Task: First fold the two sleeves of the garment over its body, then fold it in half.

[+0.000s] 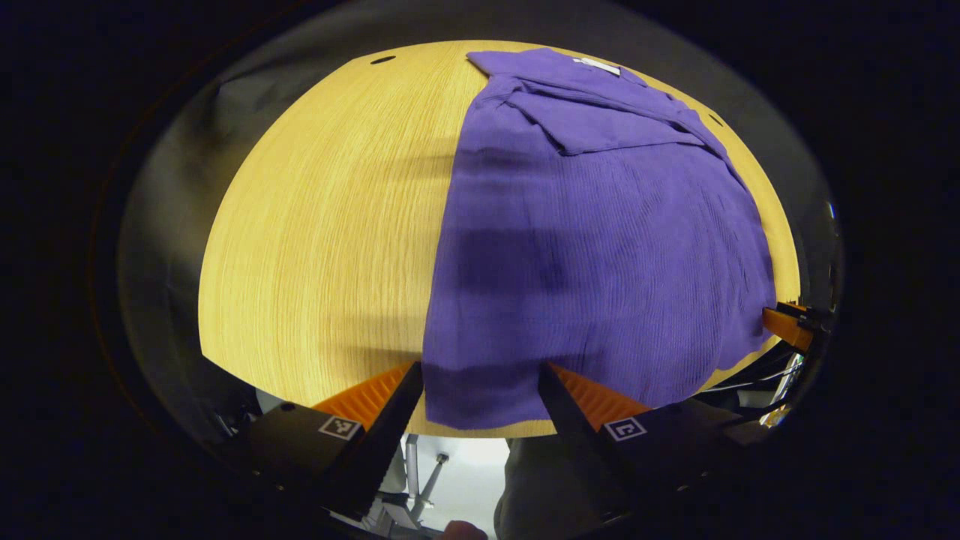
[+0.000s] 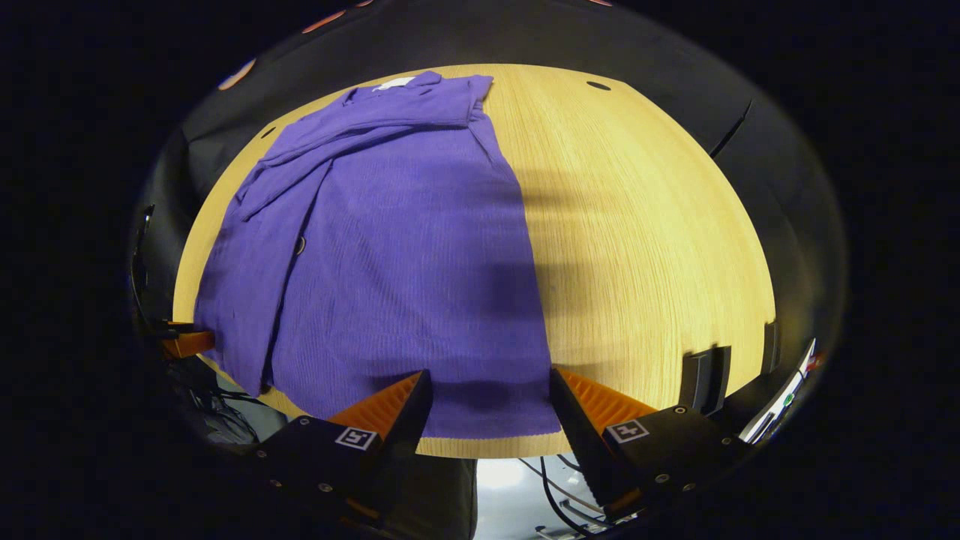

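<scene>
**Two claws spread at the hem of a purple garment**

Two claws sit at the near edge of the wooden worktop (image 1: 315, 247), one at each bottom corner of the purple garment (image 1: 592, 247); the garment lies flat with its collar at the far end and both sleeves (image 1: 600, 124) folded across its chest. In the left gripper view the left claw (image 1: 480, 375) has its fingers wide apart, the hem between them but neither finger pressing on the cloth; the other claw shows at the right rim. In the right gripper view the right claw (image 2: 489, 382) is likewise spread, straddling the garment's bottom right corner; a folded sleeve (image 2: 259, 262) runs down the left side of the body.
</scene>
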{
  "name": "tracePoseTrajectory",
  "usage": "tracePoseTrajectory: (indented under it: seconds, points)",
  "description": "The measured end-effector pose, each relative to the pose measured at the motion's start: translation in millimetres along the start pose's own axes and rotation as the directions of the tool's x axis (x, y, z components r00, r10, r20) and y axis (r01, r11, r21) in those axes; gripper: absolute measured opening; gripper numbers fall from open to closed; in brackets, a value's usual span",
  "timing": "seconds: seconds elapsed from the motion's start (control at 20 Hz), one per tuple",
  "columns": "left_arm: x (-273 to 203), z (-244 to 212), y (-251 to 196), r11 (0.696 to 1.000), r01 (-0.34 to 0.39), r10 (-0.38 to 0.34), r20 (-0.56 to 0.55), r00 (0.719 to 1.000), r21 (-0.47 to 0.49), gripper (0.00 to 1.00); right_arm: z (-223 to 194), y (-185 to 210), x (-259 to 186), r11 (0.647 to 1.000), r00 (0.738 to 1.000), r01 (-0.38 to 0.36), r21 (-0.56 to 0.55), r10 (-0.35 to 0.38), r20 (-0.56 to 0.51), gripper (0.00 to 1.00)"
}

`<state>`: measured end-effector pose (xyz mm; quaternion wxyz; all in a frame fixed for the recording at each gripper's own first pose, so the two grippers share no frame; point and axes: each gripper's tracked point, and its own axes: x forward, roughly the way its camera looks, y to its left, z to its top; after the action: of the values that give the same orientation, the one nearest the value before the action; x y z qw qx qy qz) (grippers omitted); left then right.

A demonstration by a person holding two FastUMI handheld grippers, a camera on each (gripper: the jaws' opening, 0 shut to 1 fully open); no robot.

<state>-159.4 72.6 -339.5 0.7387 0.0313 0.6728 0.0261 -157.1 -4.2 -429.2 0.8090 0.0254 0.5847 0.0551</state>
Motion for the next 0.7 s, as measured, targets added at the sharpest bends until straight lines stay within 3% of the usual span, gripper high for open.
tracePoseTrajectory:
  seconds: [0.2,0.25,0.3,0.4,0.5,0.55,0.6,0.7]
  points:
    - [-2,0,-6,1.000,0.004,-0.003,-0.051,0.999,0.019,0.98,-4,3,0,1.000,0.999,0.010,0.013,-0.009,-0.039,0.95]
    - [0,1,-9,1.000,0.008,-0.007,-0.070,0.998,0.013,0.92,-4,7,2,1.000,0.999,0.001,0.003,-0.001,-0.050,0.89]
    - [-2,2,-13,1.000,0.014,-0.013,-0.091,0.996,0.005,0.78,-4,11,2,1.000,0.999,-0.004,-0.004,0.004,-0.052,0.83]
    - [0,2,-26,0.999,0.044,-0.044,-0.125,0.991,-0.006,0.50,-2,19,2,1.000,0.998,-0.026,0.001,0.026,-0.064,0.39]
    - [1,3,-32,0.998,0.054,-0.055,-0.148,0.987,-0.008,0.22,0,23,2,0.998,0.996,-0.046,0.053,0.050,-0.069,0.21]
    - [0,4,-33,0.998,0.069,-0.070,-0.146,0.987,-0.011,0.19,0,24,2,0.995,0.994,-0.061,0.082,0.068,-0.080,0.08]
    - [-4,4,-32,0.997,0.074,-0.075,-0.147,0.986,-0.011,0.13,4,27,0,0.989,0.992,-0.091,0.115,0.101,-0.082,0.07]
    - [-10,4,-35,0.994,0.103,-0.105,-0.136,0.985,-0.021,0.11,10,31,-8,0.975,0.985,-0.140,0.174,0.156,-0.077,0.05]
